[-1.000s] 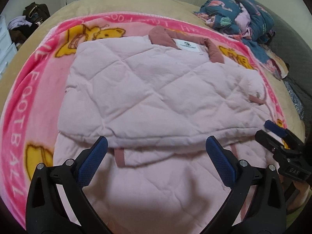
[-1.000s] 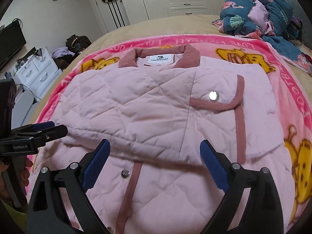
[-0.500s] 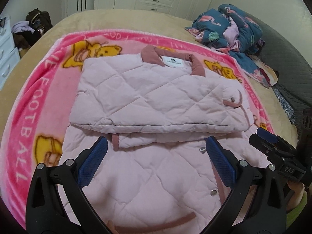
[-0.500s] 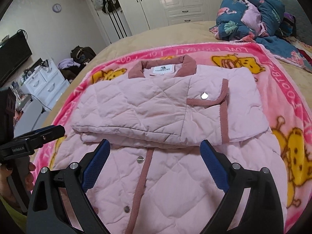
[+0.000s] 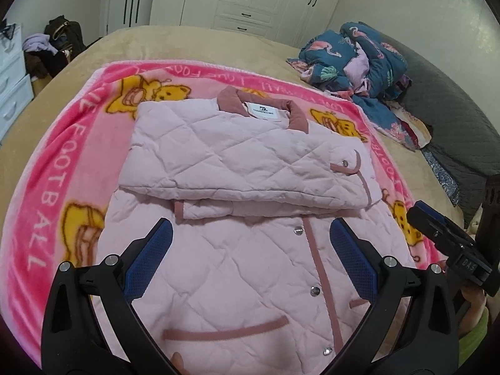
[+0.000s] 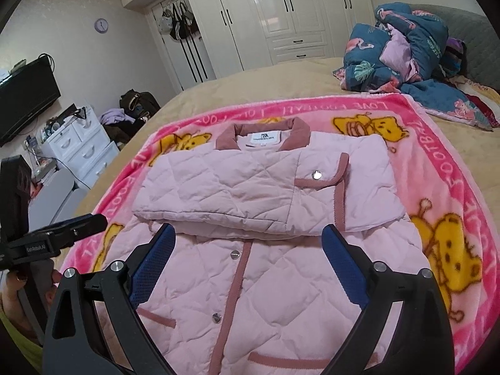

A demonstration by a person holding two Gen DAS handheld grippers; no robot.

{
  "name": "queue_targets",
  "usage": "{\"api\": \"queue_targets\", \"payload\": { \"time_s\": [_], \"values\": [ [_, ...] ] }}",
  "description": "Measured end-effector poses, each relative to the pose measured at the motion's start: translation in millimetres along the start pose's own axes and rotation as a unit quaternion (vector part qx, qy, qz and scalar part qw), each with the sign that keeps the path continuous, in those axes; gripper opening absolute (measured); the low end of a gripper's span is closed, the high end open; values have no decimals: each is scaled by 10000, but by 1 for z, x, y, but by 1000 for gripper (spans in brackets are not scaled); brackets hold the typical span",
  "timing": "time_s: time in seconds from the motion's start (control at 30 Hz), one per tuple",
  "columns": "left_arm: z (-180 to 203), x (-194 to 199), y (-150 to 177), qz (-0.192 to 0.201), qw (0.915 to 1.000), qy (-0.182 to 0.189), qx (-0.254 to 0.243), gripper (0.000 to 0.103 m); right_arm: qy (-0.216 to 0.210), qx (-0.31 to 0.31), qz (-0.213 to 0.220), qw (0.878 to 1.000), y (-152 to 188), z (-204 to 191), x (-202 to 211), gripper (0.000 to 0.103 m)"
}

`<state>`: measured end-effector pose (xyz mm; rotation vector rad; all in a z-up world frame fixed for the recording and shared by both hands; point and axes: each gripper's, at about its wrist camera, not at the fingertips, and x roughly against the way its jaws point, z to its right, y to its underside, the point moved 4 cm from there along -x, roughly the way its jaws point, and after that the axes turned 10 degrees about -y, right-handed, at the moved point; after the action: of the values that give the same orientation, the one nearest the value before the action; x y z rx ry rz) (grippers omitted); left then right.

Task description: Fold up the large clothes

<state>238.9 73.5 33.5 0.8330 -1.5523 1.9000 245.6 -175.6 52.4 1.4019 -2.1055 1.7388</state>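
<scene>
A pale pink quilted jacket (image 5: 237,168) with a darker pink collar and trim lies flat on a pink bear-print blanket (image 5: 53,168). Both sleeves are folded across its chest; the buttoned lower half lies spread toward me. It also shows in the right wrist view (image 6: 250,187). My left gripper (image 5: 250,256) is open and empty, above the jacket's lower half. My right gripper (image 6: 248,262) is open and empty, above the jacket's lower front. The right gripper also shows at the right edge of the left wrist view (image 5: 443,234).
The blanket (image 6: 437,156) lies on a tan bed (image 5: 187,40). A heap of blue patterned bedding (image 5: 359,59) sits at the far right. White wardrobes (image 6: 281,15) stand behind the bed. A white drawer unit (image 6: 78,153) and a bag stand at the left.
Both grippers have pulled back and up from the jacket toward me. More of its lower half and the room now shows. The jacket has not moved.
</scene>
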Motion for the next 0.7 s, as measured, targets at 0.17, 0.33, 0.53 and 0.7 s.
{"api": "queue_targets", "payload": {
  "time_s": [0.17,0.33,0.53,0.7],
  "values": [
    [3,13,5,78,10000,24,1,95,40,136,98,9999,1,-8,16,94],
    [3,28,10,184,9998,24,-24,95,32,200,187,9996,2,-14,31,94],
    [2,41,17,269,9996,-28,-59,95,-12,288,317,9991,4,-23,51,94],
    [3,51,24,332,9994,-18,-105,95,-25,363,382,9986,9,-29,64,94]
  ]
}}
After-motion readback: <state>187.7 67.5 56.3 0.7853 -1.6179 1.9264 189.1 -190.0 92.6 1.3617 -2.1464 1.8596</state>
